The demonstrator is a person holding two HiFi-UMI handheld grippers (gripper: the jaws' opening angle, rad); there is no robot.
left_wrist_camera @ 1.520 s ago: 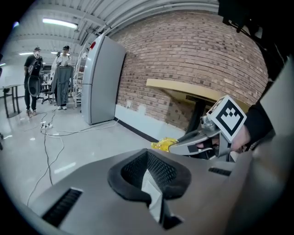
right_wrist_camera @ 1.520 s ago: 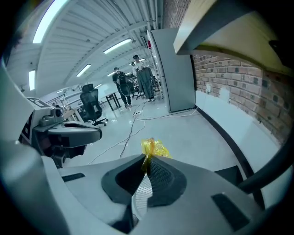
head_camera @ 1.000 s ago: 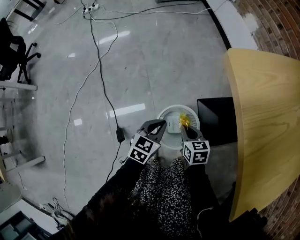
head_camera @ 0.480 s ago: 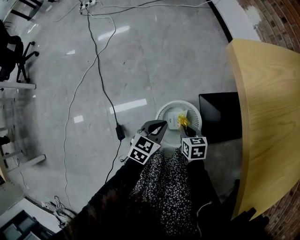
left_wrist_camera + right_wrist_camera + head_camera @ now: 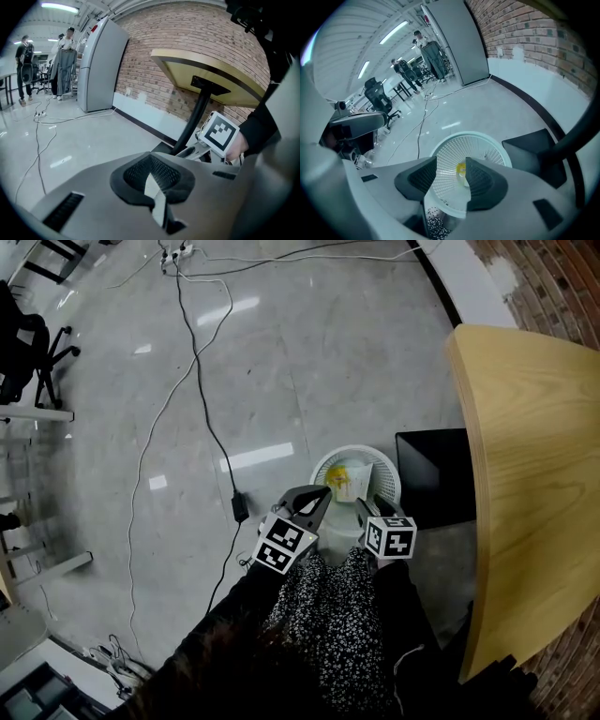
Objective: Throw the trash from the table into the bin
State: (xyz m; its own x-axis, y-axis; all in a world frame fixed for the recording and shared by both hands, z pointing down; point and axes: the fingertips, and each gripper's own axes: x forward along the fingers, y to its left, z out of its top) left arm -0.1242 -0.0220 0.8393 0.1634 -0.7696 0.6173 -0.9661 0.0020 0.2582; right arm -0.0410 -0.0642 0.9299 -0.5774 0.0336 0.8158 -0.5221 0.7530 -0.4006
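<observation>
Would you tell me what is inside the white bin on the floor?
Yellow-and-white trash lies inside the bin. The right hand-held gripper, jaws just opened and empty, covers the bin's near edge.

The left gripper [image 5: 153, 183] has its jaws pressed together, the dark pads meeting. Beyond them on the right, a hand [image 5: 238, 146] holds the right gripper [image 5: 194, 151] with its marker cube [image 5: 218, 134], just beside the black post [image 5: 200, 110] of a wooden table [image 5: 206, 70]. A brick wall [image 5: 197, 42] and a tall grey cabinet [image 5: 96, 61] stand behind, and cables [image 5: 40, 119] lie on the glossy floor [image 5: 93, 136].
</observation>
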